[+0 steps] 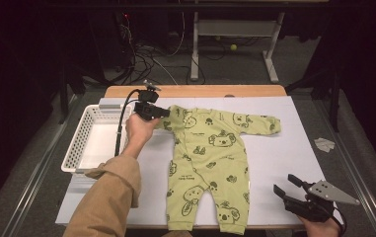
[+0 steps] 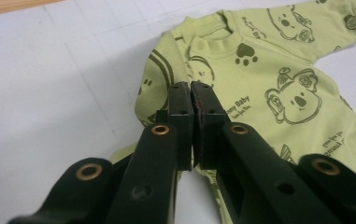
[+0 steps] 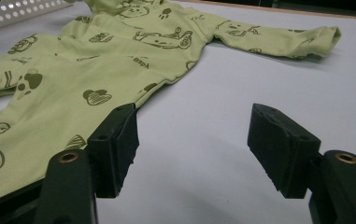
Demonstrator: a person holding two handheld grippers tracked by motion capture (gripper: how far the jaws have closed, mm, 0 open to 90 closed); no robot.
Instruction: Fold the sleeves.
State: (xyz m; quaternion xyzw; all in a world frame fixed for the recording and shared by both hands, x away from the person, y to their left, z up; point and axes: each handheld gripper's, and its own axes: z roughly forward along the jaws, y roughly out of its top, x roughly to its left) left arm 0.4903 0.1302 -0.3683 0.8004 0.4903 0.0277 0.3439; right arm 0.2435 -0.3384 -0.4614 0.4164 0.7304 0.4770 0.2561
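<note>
At the near edge of the table (image 1: pixel 294 148), low on the person's right, the right gripper (image 1: pixel 288 188) rests in the hand with its jaws spread wide and nothing between them; its own view shows bare white surface in the gap, and its left jaw sits just beside the edge of the garment's leg. The green baby romper (image 1: pixel 210 163), printed with koalas and paw marks, lies flat on its back across the middle of the table, legs toward the person and sleeves spread to either side, the right sleeve stretched out smooth. Farther on, the left hand (image 1: pixel 138 129), reaching out of a tan sleeve (image 1: pixel 109 197), holds the left gripper (image 1: pixel 165 113) at the romper's left sleeve, where its jaws are clenched together, pinching the cloth near the shoulder. A white slotted basket (image 1: pixel 79 143) stands beside that hand at the table's left edge.
</note>
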